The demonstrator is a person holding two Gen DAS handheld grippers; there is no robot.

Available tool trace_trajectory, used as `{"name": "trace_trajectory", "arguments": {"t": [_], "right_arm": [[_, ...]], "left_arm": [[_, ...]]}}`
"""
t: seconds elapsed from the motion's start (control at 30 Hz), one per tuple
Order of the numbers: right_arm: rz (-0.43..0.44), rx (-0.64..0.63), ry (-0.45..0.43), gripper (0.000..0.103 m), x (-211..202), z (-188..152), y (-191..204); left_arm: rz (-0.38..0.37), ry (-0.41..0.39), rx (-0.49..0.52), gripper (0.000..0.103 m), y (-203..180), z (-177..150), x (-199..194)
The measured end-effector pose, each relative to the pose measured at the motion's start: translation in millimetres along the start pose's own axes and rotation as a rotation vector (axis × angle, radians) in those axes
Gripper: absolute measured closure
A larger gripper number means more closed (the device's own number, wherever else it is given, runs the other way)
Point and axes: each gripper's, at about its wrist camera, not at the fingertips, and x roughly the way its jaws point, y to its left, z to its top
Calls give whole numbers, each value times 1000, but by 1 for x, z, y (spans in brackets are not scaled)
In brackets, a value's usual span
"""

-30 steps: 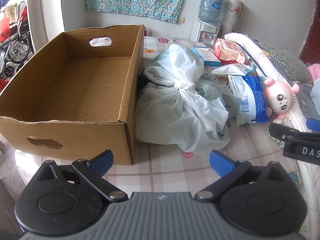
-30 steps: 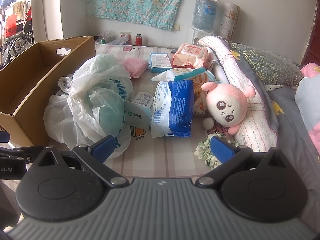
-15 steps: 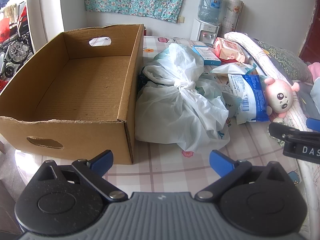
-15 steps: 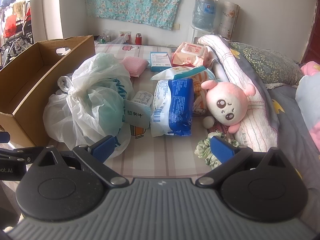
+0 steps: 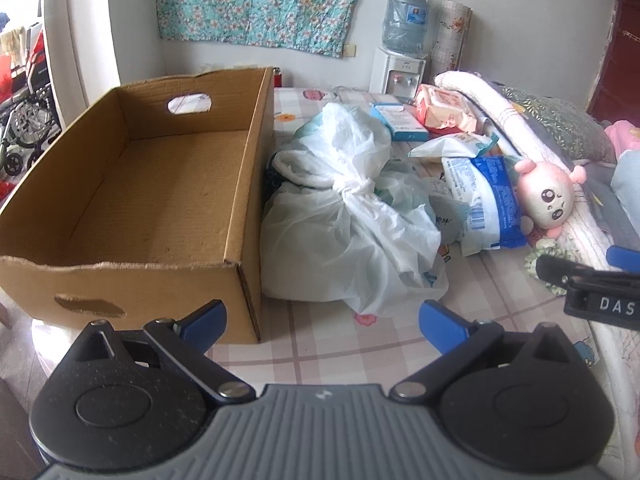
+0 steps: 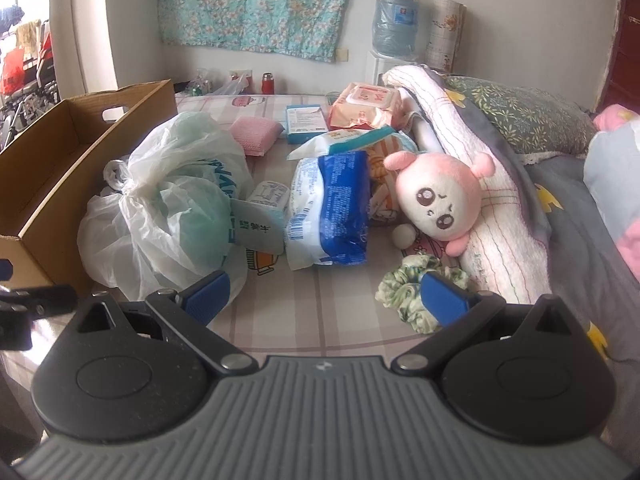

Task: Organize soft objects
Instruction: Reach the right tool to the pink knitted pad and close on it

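An empty cardboard box (image 5: 132, 184) stands at the left on the checked bed sheet. Beside it lies a knotted white plastic bag (image 5: 344, 216) (image 6: 168, 208). Further right are a blue-and-white soft pack (image 6: 332, 212), a pink plush toy (image 6: 440, 200) leaning on a rolled blanket (image 6: 492, 216), a green scrunchie (image 6: 412, 284) and a pink sponge (image 6: 254, 136). My left gripper (image 5: 322, 322) is open, low in front of the box corner and the bag. My right gripper (image 6: 324, 296) is open, short of the blue pack, its right finger over the scrunchie. Neither holds anything.
Wipe packs (image 6: 368, 106) and a blue carton (image 6: 306, 122) lie at the back. A patterned pillow (image 6: 524, 120) and grey bedding fill the right side. A water dispenser (image 5: 402, 44) stands by the wall. Bare sheet (image 5: 340, 344) shows in front of the bag.
Both grippers have shifted only slightly; the scene sits a little lower and nearer in both views. Nothing was grasped or moved.
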Motion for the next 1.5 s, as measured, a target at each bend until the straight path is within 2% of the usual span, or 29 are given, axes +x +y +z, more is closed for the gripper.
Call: {"name": "trace_trajectory", "arguments": {"t": [0.23,0.33,0.4,0.47,0.6,0.73,0.8,0.9,0.97,1.07,1.1,1.17,1.27,1.33,1.5], "right_arm": [[-3,107,-25,1,-5,-8,-37],[-1,122,-60,1,-8,-2,-51],[7,128,-93,1,-10,8,-60],[36,152,-131,1,-10,23,-70],[136,191,-184,1,-2,67,-84],[264,228,-183,1,24,126,-90],[341,250,-147,1,46,159,-89],[444,296,-53,2,94,205,-83],[481,333,30,7,134,230,-75],[499,378,170,21,198,257,-58],[503,391,223,27,221,261,-50],[508,414,323,33,266,263,-36],[505,444,453,42,321,261,-20],[501,467,529,52,351,253,-11],[506,505,611,55,398,240,4]], "left_arm": [[-125,-49,45,0,-11,21,-11],[-179,-56,98,0,-17,40,-16],[-188,-71,142,0,-20,59,-21],[-192,-86,176,0,-22,81,-24],[-261,-80,171,0,-14,131,-15],[-219,-116,174,0,-8,175,12],[-209,-132,183,0,-7,198,34],[-231,-88,152,0,-2,230,79],[-221,-42,147,2,-1,248,114],[-197,45,176,11,-4,267,163],[-200,87,185,15,-4,272,180],[-224,184,194,17,-3,278,212],[-274,297,163,16,0,278,250],[-271,356,150,16,1,277,270],[-257,450,118,17,2,275,309]]}}
